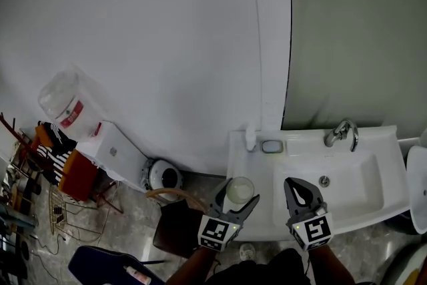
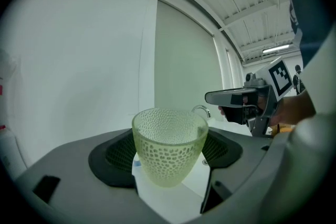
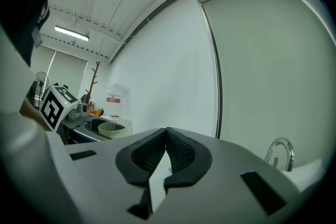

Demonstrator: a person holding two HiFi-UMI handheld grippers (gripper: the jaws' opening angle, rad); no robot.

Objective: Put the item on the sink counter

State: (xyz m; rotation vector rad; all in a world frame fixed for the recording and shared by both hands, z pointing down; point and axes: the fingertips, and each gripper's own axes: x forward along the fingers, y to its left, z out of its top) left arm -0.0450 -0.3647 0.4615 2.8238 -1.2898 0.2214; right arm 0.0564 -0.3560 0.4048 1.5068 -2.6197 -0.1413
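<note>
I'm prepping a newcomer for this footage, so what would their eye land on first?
A pale green dimpled cup stands out, gripped in the left gripper above the white sink's left counter. Beside it, the right gripper hangs shut and empty over the basin, with the faucet behind.

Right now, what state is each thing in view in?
Cup: upright, empty, held over the sink counter.
Left gripper: shut on the cup.
Right gripper: shut, nothing in it.
Faucet: no water seen running.
</note>
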